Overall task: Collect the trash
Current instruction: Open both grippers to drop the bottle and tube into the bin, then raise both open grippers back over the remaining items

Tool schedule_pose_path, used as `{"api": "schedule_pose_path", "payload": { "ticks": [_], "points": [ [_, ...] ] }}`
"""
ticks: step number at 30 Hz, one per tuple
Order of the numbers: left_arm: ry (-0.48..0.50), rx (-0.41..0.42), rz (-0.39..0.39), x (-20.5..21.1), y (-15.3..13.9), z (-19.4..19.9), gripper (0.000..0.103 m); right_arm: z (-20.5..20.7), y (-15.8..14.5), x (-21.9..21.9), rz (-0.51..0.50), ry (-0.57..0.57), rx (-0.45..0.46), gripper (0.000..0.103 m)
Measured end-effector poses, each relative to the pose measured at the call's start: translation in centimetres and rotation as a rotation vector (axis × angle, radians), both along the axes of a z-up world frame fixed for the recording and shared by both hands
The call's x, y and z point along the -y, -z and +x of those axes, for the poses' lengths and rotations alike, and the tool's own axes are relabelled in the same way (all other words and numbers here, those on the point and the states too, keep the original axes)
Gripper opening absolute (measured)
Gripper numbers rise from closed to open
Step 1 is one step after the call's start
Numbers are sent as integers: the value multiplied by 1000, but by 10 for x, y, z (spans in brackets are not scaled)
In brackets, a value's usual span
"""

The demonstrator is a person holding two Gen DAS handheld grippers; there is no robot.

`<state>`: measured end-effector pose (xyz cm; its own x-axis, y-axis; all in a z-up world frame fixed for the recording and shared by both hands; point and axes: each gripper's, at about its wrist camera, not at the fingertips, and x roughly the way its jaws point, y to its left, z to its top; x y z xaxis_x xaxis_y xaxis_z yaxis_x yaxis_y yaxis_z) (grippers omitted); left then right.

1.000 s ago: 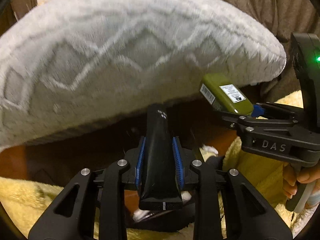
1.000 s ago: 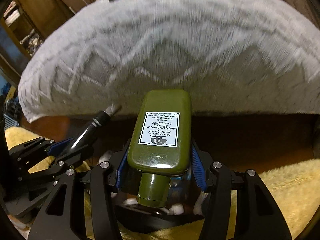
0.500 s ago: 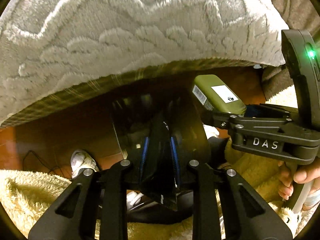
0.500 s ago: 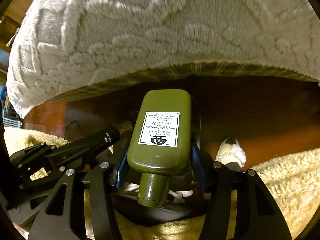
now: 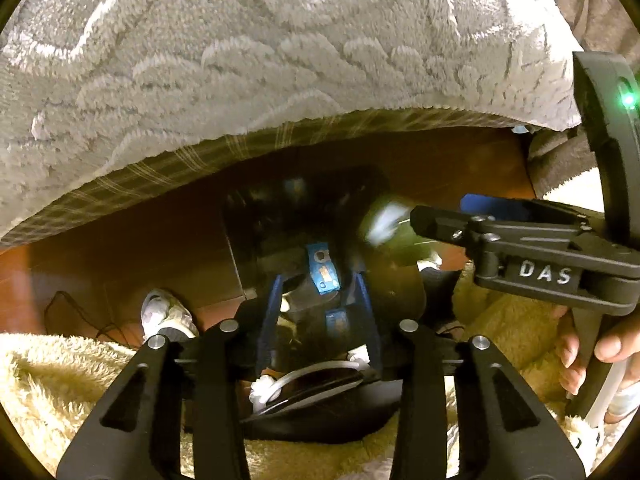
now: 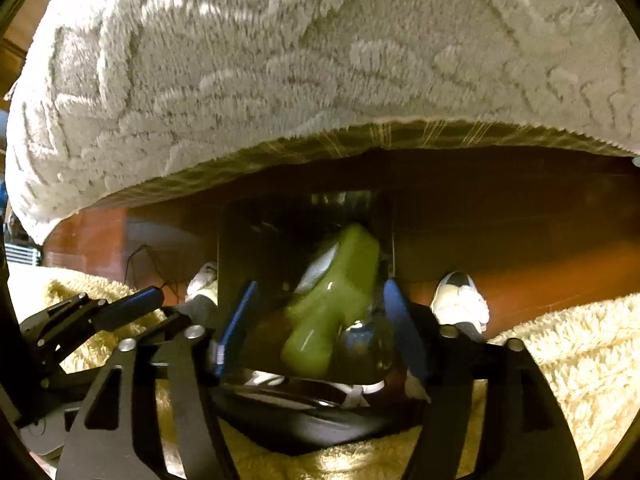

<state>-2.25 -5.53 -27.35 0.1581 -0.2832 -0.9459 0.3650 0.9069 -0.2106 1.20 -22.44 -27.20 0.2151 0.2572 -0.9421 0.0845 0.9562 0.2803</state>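
A dark bin (image 6: 240,248) with a black liner stands on the floor under both grippers; it also shows in the left wrist view (image 5: 256,232). My right gripper (image 6: 316,300) is open, and the green bottle (image 6: 332,292) is loose between its fingers, tilted and blurred over the bin's mouth. In the left wrist view the bottle (image 5: 384,220) is a blur by the right gripper's tip. My left gripper (image 5: 318,292) is open and empty above the bin. The black tube is not in view. Blue scraps (image 5: 322,268) lie inside the bin.
A grey fluffy blanket (image 5: 280,60) overhangs the far side. A cream fleece (image 6: 560,352) lies below and to the sides. Two white shoes (image 6: 460,300) stand on the reddish-brown floor (image 6: 560,264) beside the bin. A thin cable (image 5: 72,316) lies at left.
Both grippers tipped down over the bin and opened. The black tube has left my left gripper. The green bottle has come free of my right gripper and is dropping.
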Motion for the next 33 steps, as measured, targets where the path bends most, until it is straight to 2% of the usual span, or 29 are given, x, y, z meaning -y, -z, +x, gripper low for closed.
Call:
{"api": "schedule_pose_path", "payload": {
  "ticks": [4,7,11,15,18,23,28,33],
  "points": [
    [-9,17,4,-4,-8,1,47,1,-10,5,-12,9,26,74],
    [-15,38,4,-8,-18,2,57,2,-22,10,-21,20,55,83],
    [-19,105,7,-13,-40,5,70,4,-48,16,-14,31,129,84],
    [-31,187,-10,-23,-71,10,78,10,-94,30,-50,52,250,84],
    [-41,251,-17,-30,-97,19,80,19,-129,42,-81,69,341,86],
    [-54,361,13,-35,-137,42,83,48,-169,62,-144,104,433,87],
    [-93,429,46,-41,-166,87,83,90,-180,81,-177,153,447,87],
    [-131,473,66,-43,-180,137,83,136,-189,96,-199,210,456,87]
  ]
}}
